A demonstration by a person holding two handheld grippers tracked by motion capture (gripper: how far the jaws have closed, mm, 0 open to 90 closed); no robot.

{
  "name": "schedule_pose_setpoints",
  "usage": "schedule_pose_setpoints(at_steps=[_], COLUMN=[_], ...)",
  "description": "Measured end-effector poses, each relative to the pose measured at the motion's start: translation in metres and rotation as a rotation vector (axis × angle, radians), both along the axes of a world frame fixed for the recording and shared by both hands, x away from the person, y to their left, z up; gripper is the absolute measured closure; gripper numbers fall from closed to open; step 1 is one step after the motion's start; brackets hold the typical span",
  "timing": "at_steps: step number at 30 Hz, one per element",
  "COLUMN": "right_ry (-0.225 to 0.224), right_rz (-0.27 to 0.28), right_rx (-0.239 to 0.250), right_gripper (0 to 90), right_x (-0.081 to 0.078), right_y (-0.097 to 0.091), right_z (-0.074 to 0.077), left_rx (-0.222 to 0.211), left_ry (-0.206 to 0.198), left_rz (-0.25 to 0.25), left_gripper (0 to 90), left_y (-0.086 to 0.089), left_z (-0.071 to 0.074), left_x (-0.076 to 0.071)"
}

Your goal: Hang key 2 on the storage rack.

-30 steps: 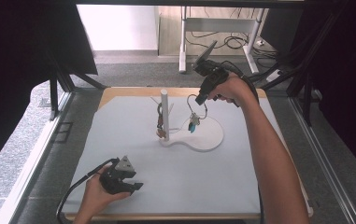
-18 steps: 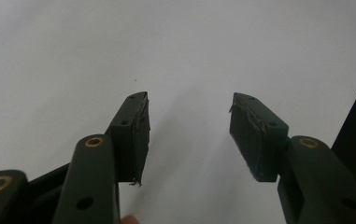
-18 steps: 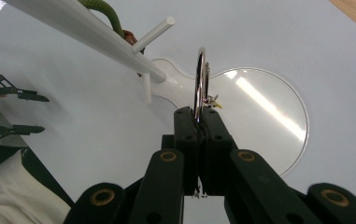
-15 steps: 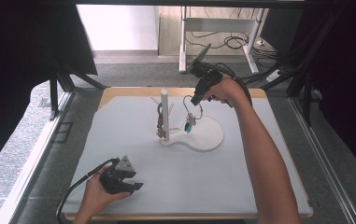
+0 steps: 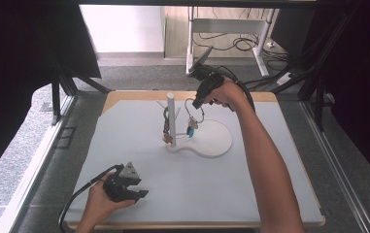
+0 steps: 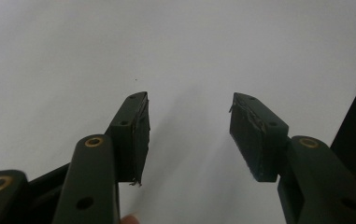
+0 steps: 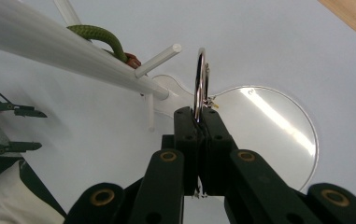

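Observation:
A white peg stand [image 5: 171, 116] rises from its flat white base [image 5: 214, 141] at the middle of the table. A green cord with a brown tag [image 5: 165, 130] hangs on the post's left side. My right gripper [image 5: 195, 103] is just right of the post, shut on a metal key ring [image 5: 195, 112] with a blue charm [image 5: 191, 130] dangling below. In the right gripper view the ring [image 7: 200, 77] stands up from the shut jaws, close beside a bare white peg [image 7: 159, 59]. My left gripper [image 5: 141, 193] rests open at the front left, over bare table [image 6: 189, 135].
The white mat [image 5: 250, 184] covers a wooden tabletop [image 5: 129, 95]. Black frames and cables [image 5: 313, 82] stand beyond the table's back and sides. The right forearm [image 5: 265, 165] crosses the right half of the mat.
My right gripper has carried the key ring a little leftwards, closer to the post. The left gripper has stayed put.

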State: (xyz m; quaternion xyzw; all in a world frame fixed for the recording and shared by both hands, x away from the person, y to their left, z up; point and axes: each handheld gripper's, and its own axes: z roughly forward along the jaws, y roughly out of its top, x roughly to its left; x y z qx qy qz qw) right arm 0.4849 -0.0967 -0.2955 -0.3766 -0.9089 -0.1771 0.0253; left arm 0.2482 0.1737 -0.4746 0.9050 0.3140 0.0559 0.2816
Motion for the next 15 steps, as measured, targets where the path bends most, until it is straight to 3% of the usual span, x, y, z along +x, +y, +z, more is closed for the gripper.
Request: schedule_pose_setpoints(at_steps=[15], right_ry=[-0.010], right_rz=[0.001], right_rx=[0.011], right_gripper=[87.8], right_x=[0.0023], right_y=[0.0100], right_z=[-0.0041], left_rx=[-0.002], left_ry=[0.004], left_rz=[-0.003], left_gripper=[48.2], left_y=[-0.0006], left_z=[-0.0008], left_x=[-0.0001])
